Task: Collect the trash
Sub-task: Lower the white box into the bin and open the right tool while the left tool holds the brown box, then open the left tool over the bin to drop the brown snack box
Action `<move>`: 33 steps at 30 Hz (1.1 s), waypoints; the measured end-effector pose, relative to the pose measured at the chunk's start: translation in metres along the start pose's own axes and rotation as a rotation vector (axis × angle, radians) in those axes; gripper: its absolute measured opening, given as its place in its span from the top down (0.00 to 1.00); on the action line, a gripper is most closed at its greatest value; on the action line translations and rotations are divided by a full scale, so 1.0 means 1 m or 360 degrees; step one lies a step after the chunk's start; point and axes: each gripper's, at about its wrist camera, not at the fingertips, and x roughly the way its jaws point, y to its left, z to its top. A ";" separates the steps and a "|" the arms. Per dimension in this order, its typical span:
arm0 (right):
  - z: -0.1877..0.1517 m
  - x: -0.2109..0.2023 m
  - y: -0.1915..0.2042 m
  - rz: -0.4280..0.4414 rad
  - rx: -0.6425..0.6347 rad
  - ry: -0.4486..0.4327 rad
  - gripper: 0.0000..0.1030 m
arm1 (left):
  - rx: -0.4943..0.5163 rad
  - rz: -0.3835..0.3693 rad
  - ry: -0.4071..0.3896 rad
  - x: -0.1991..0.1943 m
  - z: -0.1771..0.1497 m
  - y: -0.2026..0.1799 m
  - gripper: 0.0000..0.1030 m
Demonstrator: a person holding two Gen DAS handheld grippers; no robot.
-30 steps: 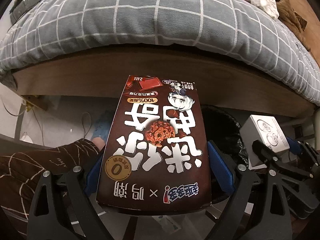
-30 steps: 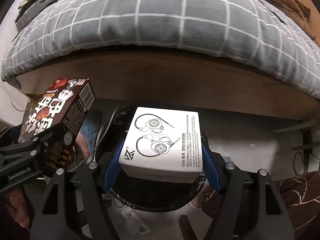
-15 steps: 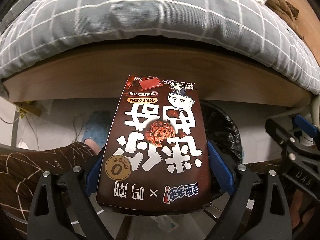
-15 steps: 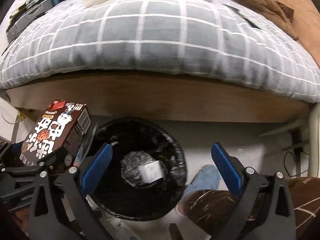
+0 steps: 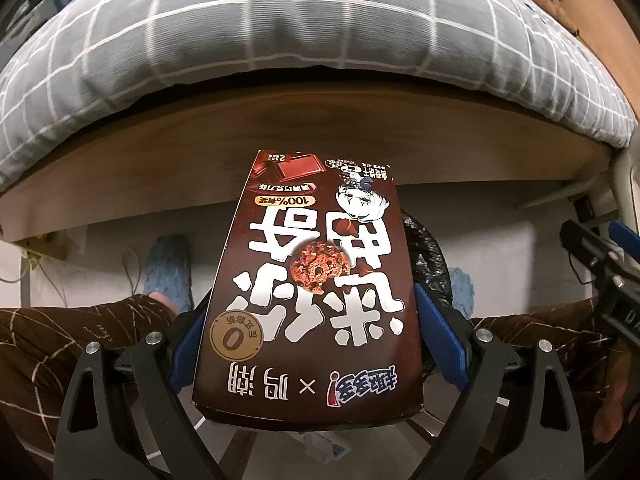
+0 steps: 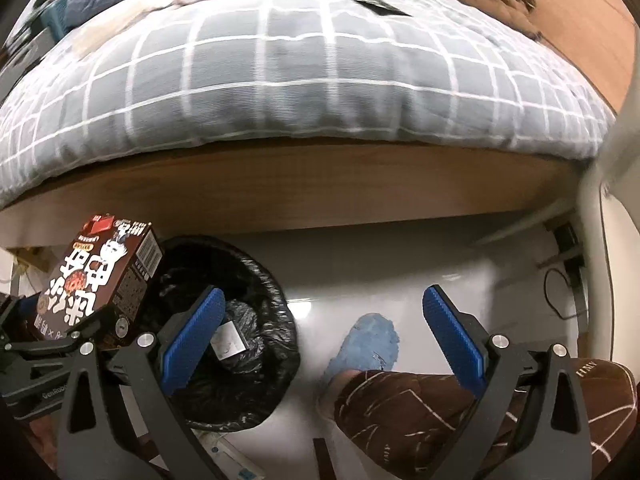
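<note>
My left gripper (image 5: 308, 320) is shut on a brown chocolate snack box (image 5: 312, 280) and holds it above the black-bagged trash bin (image 5: 428, 256), which shows behind the box's right side. The box also shows in the right wrist view (image 6: 100, 280), at the bin's left rim. My right gripper (image 6: 320, 320) is open and empty, to the right of the bin (image 6: 240, 320). A white earphone box (image 6: 228, 340) lies inside the bin on crumpled black plastic.
A bed with a grey checked duvet (image 6: 300, 72) and wooden frame (image 6: 320, 184) overhangs behind the bin. The person's legs in brown trousers (image 6: 440, 412) and blue slippers (image 6: 368, 344) stand beside the bin. Cables (image 6: 560, 292) lie at the right wall.
My right gripper opened and let go of the white earphone box, which fell into the bin; the gripper then moved right. My left gripper has kept the snack box and shifted toward the bin.
</note>
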 end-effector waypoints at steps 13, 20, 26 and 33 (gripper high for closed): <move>0.002 0.002 -0.006 0.0033 0.0043 -0.0016 0.07 | -0.0024 0.0041 -0.0044 -0.001 -0.002 -0.001 0.06; 0.010 -0.009 0.008 0.0087 0.0013 -0.0105 0.07 | -0.0031 0.0081 -0.0133 -0.015 0.002 0.008 0.06; 0.016 -0.029 0.012 0.0118 0.0015 -0.0225 0.07 | -0.0078 0.0076 -0.0248 -0.038 0.009 0.006 0.06; 0.015 -0.051 0.002 0.0101 0.0063 -0.0313 0.07 | -0.0031 0.0111 -0.0371 -0.072 0.010 -0.001 0.06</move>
